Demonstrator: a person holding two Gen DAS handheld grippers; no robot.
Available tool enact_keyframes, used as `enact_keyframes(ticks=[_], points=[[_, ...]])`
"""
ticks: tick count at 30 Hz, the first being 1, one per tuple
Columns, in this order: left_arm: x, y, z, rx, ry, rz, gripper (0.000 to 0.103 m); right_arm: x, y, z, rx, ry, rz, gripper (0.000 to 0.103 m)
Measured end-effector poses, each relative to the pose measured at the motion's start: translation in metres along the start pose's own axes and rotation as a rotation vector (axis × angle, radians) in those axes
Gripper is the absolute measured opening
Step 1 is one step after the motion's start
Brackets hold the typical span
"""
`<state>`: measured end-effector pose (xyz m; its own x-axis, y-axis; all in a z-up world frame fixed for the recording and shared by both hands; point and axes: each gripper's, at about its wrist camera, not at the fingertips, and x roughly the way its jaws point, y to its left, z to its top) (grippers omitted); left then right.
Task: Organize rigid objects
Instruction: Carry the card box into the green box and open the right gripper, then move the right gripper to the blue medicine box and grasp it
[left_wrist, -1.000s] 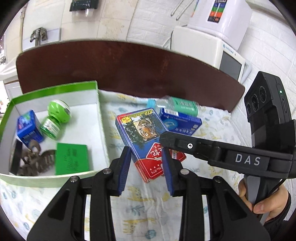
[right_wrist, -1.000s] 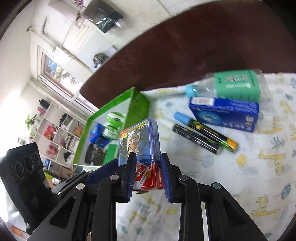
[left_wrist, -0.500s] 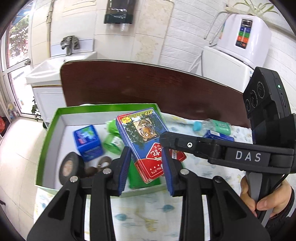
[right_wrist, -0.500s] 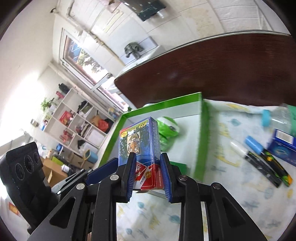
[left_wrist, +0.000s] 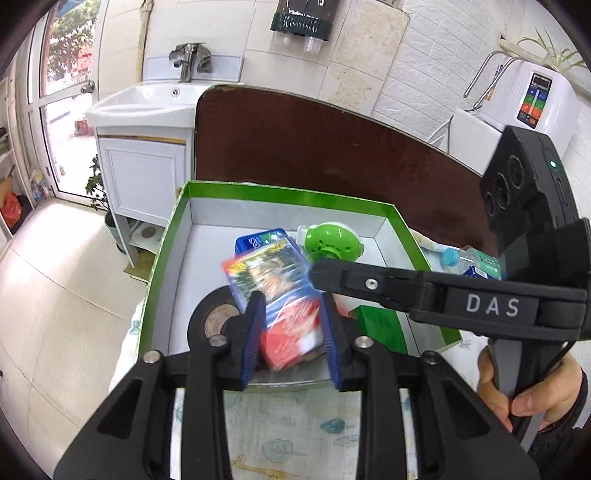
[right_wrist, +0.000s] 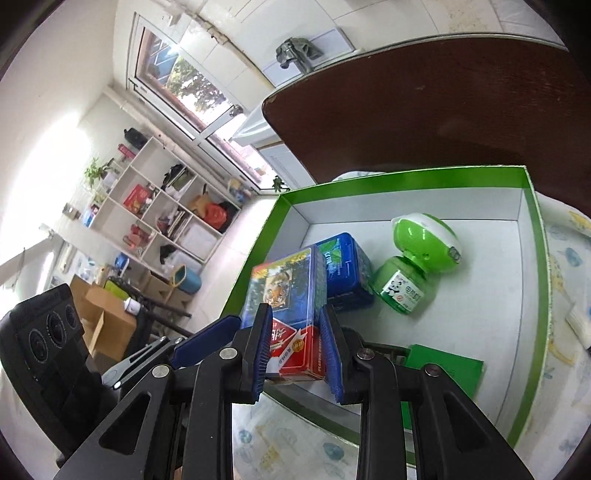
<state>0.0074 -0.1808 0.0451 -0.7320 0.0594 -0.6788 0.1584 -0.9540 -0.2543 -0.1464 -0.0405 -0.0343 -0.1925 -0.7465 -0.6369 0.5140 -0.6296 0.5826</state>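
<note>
Moved from above the patterned cloth (left_wrist: 295, 424) to over the green box (right_wrist: 535, 236): card deck (right_wrist: 291, 306), gripped between both the left gripper (left_wrist: 291, 332) and right gripper (right_wrist: 295, 347), each clamped on it. Blue box (right_wrist: 343, 269) at 12 o'clock of deck, green repellent bottle (right_wrist: 417, 266) at 2.

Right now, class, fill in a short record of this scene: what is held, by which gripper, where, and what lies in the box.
Held item: playing-card pack, tiger print
Holder: right gripper, jaws shut on the pack
Other tool: left gripper, jaws flank the pack; contact unclear, pack blurred there
Position: pack over the green box
Box contents: blue tin, green bottle, green packet, black tape roll
</note>
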Motion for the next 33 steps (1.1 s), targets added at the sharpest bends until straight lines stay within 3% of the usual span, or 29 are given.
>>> enact_keyframes(ticks=[1,3,7,10,14,24,33], points=[[0.001,0.001,-0.001,-0.003,0.004,-0.041,0.025,0.005,0.002,0.001,-0.001,0.006,0.011,0.030],[0.005,-0.002,-0.003,0.017,0.011,0.006,0.026,0.019,0.010,0.000,-0.007,0.058,0.096,0.030],[0.010,0.002,-0.006,0.011,0.017,0.003,0.026,0.035,0.026,-0.005,-0.078,0.045,0.006,0.032],[0.011,0.000,-0.009,0.012,0.015,0.001,0.027,0.038,0.015,-0.007,-0.032,0.069,0.051,0.032],[0.010,-0.013,-0.008,0.024,0.010,-0.020,0.029,0.024,0.013,-0.013,-0.047,0.044,0.016,0.032],[0.001,-0.079,-0.001,0.095,-0.004,-0.094,0.029,-0.068,-0.015,-0.020,-0.030,-0.099,-0.044,0.031],[0.028,-0.170,0.002,0.193,0.053,-0.166,0.034,-0.168,-0.099,-0.044,0.130,-0.246,-0.142,0.031]])
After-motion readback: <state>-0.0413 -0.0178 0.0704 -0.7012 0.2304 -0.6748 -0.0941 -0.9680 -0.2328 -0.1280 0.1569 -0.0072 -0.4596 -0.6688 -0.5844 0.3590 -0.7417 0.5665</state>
